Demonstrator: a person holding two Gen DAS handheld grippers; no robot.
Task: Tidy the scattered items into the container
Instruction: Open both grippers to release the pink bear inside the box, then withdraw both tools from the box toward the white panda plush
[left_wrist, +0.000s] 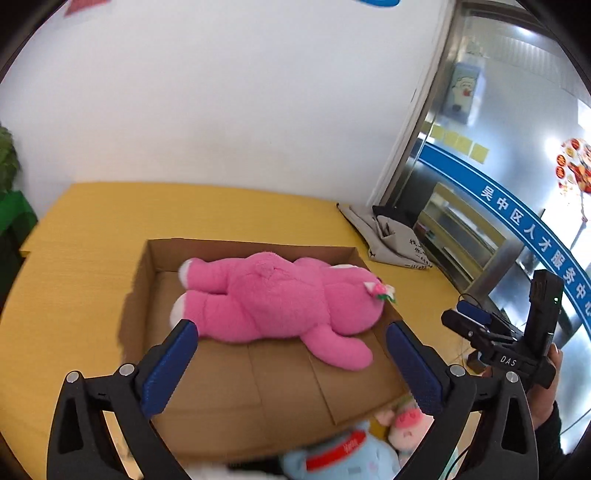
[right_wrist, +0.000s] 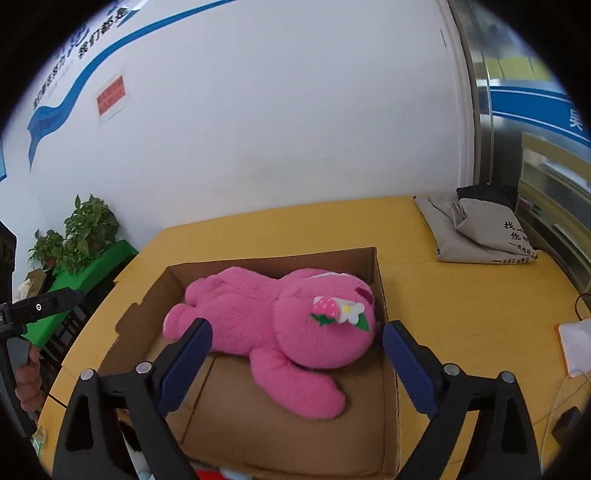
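Observation:
A big pink plush bear (left_wrist: 273, 299) lies face down in an open cardboard box (left_wrist: 236, 402) on the yellow table (left_wrist: 74, 288). It also shows in the right wrist view (right_wrist: 280, 328), in the same box (right_wrist: 391, 417). My left gripper (left_wrist: 291, 369) is open and empty above the box's near half. My right gripper (right_wrist: 295, 365) is open and empty above the box, near the bear's head. A light blue plush (left_wrist: 343, 458) and a small pink pig plush (left_wrist: 406, 428) lie outside the box's near edge, partly hidden.
A folded grey cloth bag (right_wrist: 476, 232) lies at the table's far right corner. Potted plants (right_wrist: 77, 232) stand on a green stand to the left. A white pad and cables (right_wrist: 576, 343) lie at the right edge. The right gripper appears in the left wrist view (left_wrist: 476, 325).

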